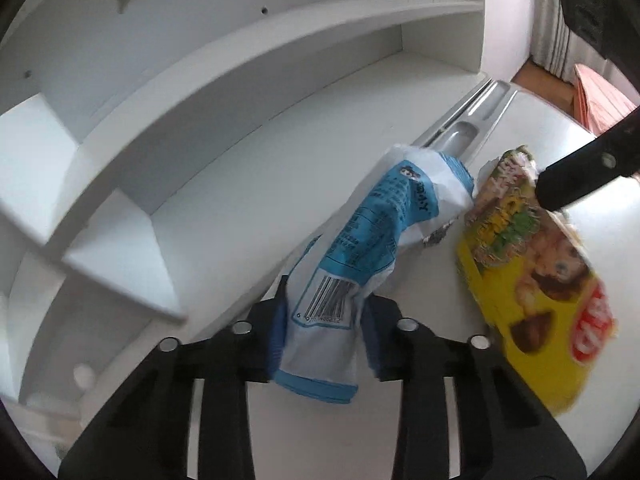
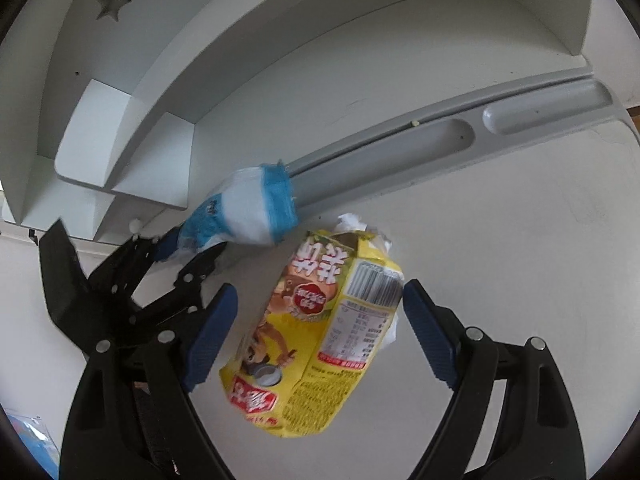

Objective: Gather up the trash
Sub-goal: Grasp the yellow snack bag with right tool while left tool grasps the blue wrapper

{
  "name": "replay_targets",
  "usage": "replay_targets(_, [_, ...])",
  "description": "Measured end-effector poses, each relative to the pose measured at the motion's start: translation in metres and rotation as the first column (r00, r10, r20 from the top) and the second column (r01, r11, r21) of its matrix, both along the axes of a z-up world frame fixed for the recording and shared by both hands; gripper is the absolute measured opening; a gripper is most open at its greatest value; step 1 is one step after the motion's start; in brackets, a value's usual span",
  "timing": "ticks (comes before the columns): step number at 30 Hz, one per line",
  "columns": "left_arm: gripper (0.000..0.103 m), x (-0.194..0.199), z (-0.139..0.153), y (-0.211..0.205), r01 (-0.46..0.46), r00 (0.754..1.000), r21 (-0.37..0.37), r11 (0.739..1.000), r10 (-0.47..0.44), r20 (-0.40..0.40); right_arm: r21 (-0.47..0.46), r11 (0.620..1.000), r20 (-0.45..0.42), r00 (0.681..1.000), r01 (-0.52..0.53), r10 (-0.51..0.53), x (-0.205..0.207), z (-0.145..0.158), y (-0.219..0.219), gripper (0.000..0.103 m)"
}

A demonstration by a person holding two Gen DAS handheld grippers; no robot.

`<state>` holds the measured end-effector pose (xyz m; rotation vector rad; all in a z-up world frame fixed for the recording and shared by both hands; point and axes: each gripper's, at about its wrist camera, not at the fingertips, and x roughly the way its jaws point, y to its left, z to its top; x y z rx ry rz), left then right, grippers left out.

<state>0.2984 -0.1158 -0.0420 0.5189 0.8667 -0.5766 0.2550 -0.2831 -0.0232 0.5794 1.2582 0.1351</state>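
Observation:
A crumpled blue and white wrapper with a barcode is pinched at its lower end between the blue pads of my left gripper, which is shut on it. The wrapper's far end sticks out over the grey tray. A yellow snack packet lies on the white desk just to the right of the wrapper. My right gripper stands open astride the packet, one blue pad on each side, neither pressing it. In the right wrist view the left gripper shows at the left with the wrapper.
A grey pen tray with long grooves runs across the desk behind the trash. A white shelf unit with a star cutout and small compartments rises at the back. Wooden floor shows past the desk's far edge.

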Motion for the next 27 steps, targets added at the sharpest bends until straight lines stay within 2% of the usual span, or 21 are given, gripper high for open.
replay_targets(5, [0.029,-0.043,0.022,0.027,-0.127,0.992,-0.053,0.991,0.127,-0.003,-0.011,1.0,-0.012,1.0,0.001,-0.001,-0.014,0.006,0.008,0.087])
replay_targets(8, [0.029,-0.079,0.035,0.053,-0.2,0.979,-0.08,0.977,0.203,0.03,-0.013,1.0,-0.049,0.999,0.01,-0.011,-0.025,0.0,0.015,0.087])
replay_targets(13, [0.029,-0.13,0.041,0.087,-0.247,0.968,-0.137,0.959,0.251,0.014,-0.045,0.999,-0.09,0.995,0.025,-0.029,-0.028,-0.009,0.033,0.087])
replay_targets(15, [0.029,-0.143,0.042,0.098,-0.261,0.964,-0.138,0.955,0.264,0.007,-0.061,0.997,-0.094,0.994,0.048,-0.053,-0.028,-0.012,0.037,0.074])
replay_targets(16, [0.029,-0.146,0.04,0.1,-0.27,0.962,-0.139,0.953,0.274,0.005,-0.062,0.997,-0.091,0.994,0.053,-0.059,-0.029,-0.012,0.038,0.074])
replay_targets(22, [0.029,-0.172,0.051,0.124,-0.306,0.951,-0.174,0.936,0.31,-0.003,-0.039,0.996,0.0,0.997,0.08,-0.08,-0.058,0.022,0.037,0.071])
replay_targets(27, [0.029,-0.181,0.064,0.118,-0.308,0.949,-0.215,0.927,0.314,-0.005,-0.014,0.997,0.099,0.993,0.071,-0.069,-0.091,0.059,0.024,0.071])
